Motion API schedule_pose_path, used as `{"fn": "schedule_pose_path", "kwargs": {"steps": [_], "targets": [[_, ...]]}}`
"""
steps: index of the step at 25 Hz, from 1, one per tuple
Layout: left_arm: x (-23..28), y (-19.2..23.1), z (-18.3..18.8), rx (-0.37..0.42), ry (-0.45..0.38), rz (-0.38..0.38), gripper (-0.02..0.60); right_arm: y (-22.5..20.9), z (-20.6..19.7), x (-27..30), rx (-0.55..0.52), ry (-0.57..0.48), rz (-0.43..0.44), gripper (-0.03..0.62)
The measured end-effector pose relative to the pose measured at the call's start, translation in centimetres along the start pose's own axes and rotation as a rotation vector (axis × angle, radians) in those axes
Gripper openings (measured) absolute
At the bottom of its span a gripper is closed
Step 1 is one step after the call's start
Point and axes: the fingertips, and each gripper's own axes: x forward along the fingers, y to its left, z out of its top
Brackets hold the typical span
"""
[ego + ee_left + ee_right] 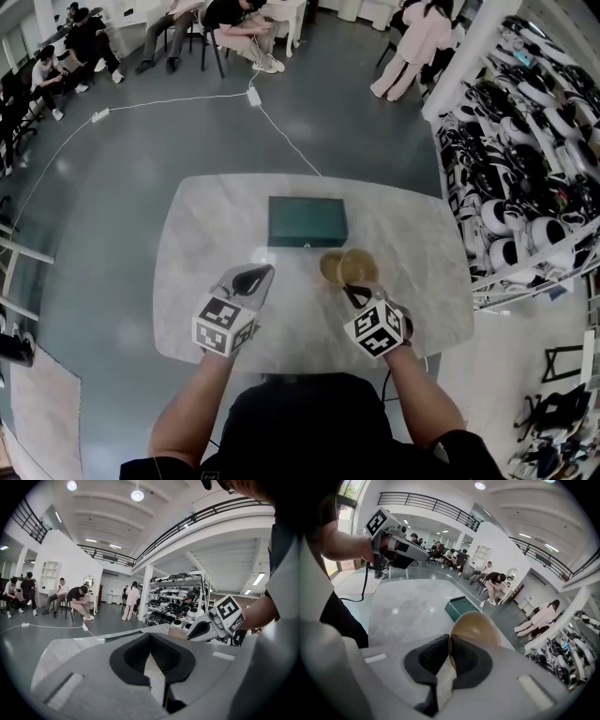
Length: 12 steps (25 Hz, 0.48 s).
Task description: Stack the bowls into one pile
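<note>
The right claw (353, 294) is closed tight on the rim of a brown bowl (360, 267), just before the right near corner of the green box (307, 221). A second brown bowl (329, 267) is beside it on the desk (206, 244), partly covered by it. The left claw (263, 274) is completely closed and holds nothing, near the box's left near corner.
</note>
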Motion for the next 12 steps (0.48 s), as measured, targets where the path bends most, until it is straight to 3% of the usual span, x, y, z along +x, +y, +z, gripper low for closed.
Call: {"fn": "schedule_pose_path", "kwargs": {"steps": [12], "targets": [[2.9,1.0,-0.8,-0.025,0.042,0.008,0.011,-0.5,-1.0,5.1,-0.079,0.043,0.094,0.018]]}}
